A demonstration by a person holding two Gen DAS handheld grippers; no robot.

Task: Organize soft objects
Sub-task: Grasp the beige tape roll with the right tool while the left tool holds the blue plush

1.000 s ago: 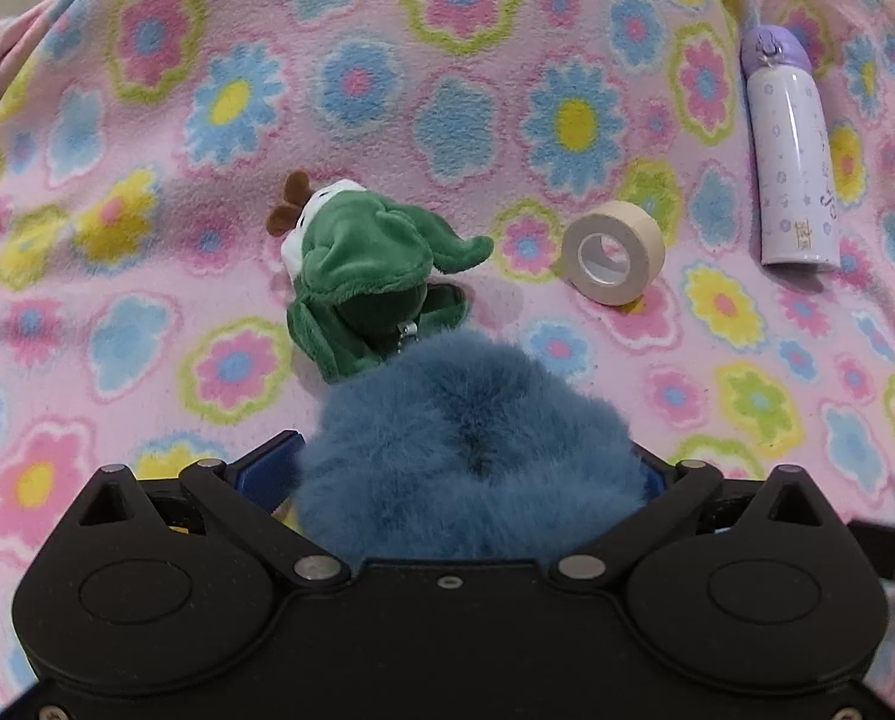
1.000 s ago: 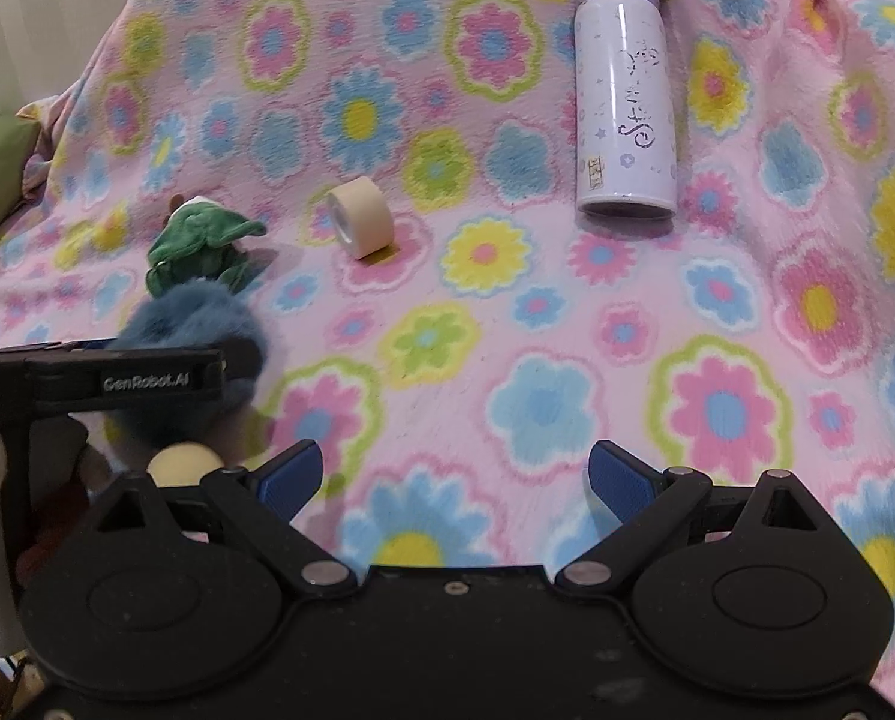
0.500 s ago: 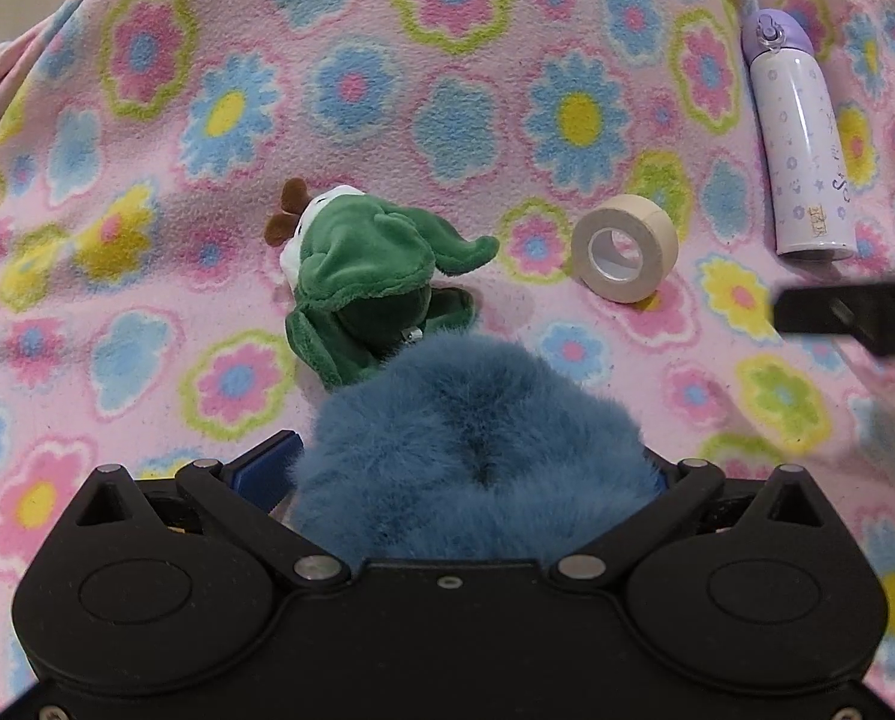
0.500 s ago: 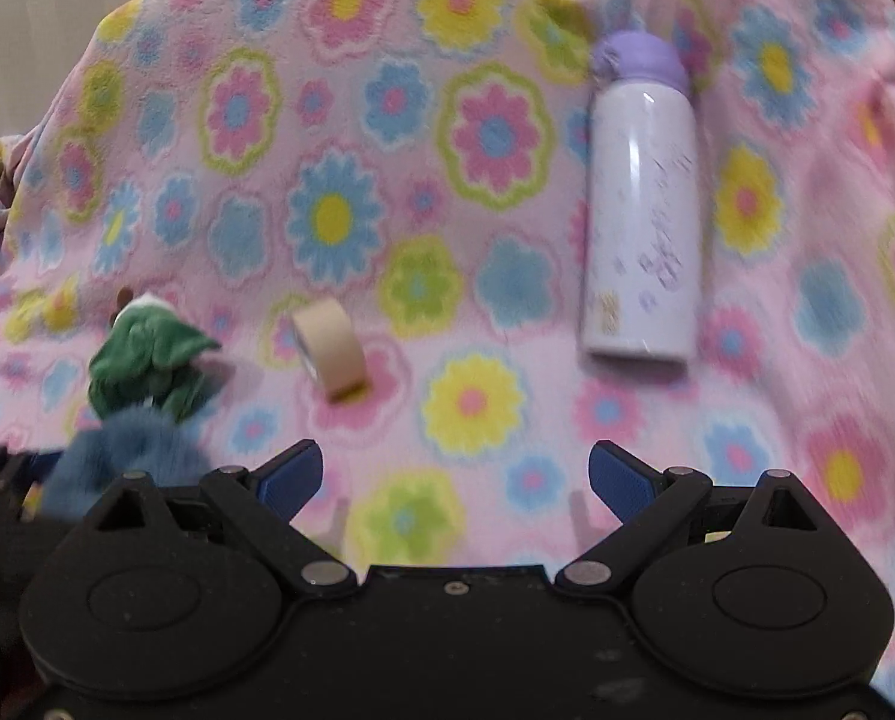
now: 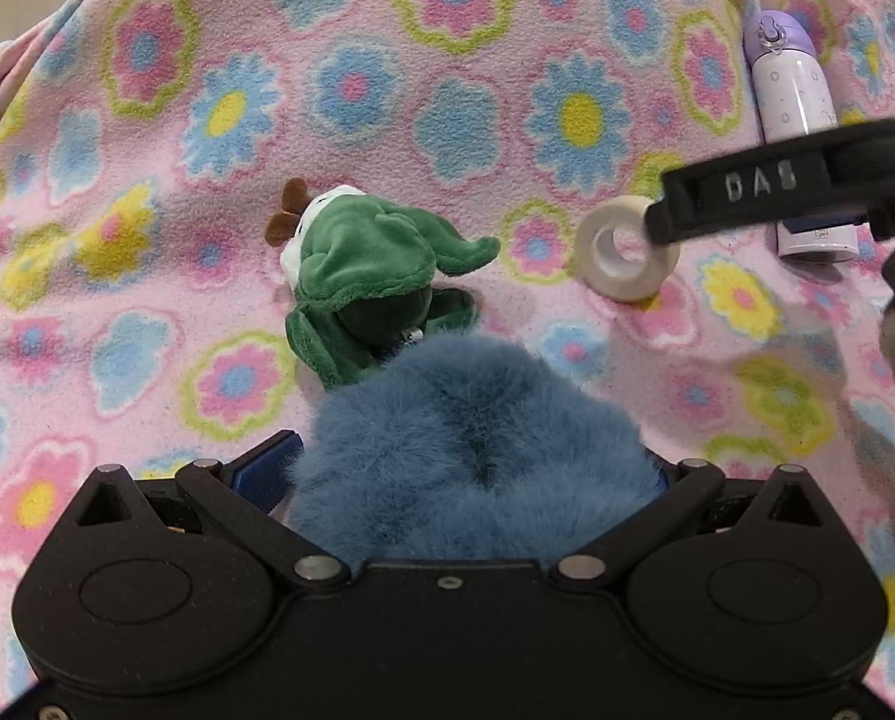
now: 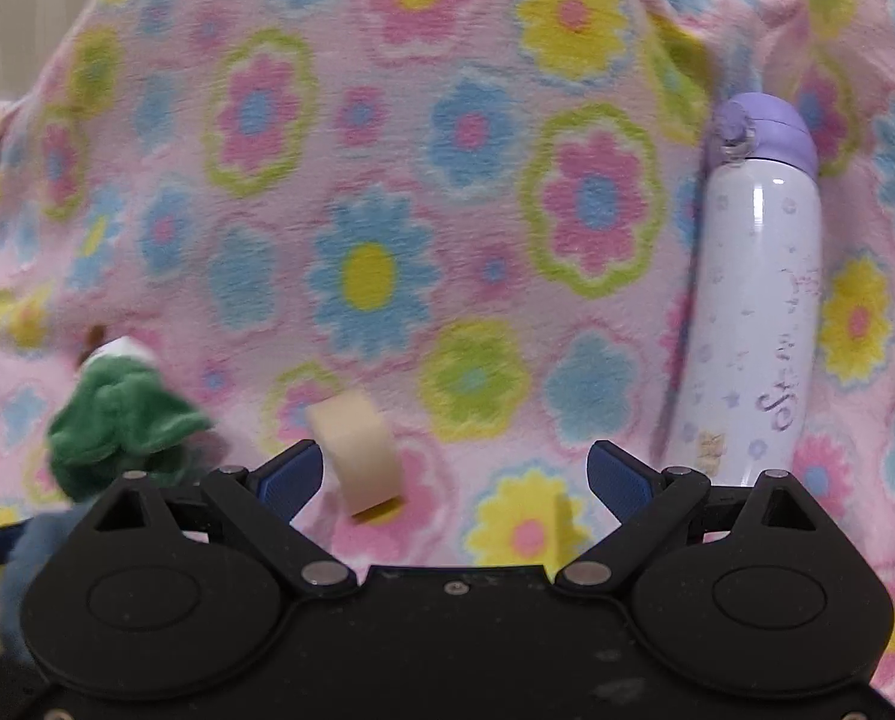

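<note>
Holding: the left gripper (image 5: 471,468) is clamping its jaws on a fluffy blue plush (image 5: 471,450), keeping it low over the blanket so it can be set down next to the other soft toy.
Grouping: the green plush toy (image 5: 375,282) is lying on the floral fleece blanket (image 5: 147,180), touching the blue plush's far edge.
Reaching: the right gripper (image 6: 453,474) is hanging with its jaws wide apart and empty, the tape roll (image 6: 357,450) lying just beside its left finger.
Standing aside: the lavender water bottle (image 6: 753,324) is lying well to the right, apart from the toys.
Changing: the right gripper is now crossing the left view over the tape, having come in from the right edge; the bottle is looming larger in its own view.
</note>
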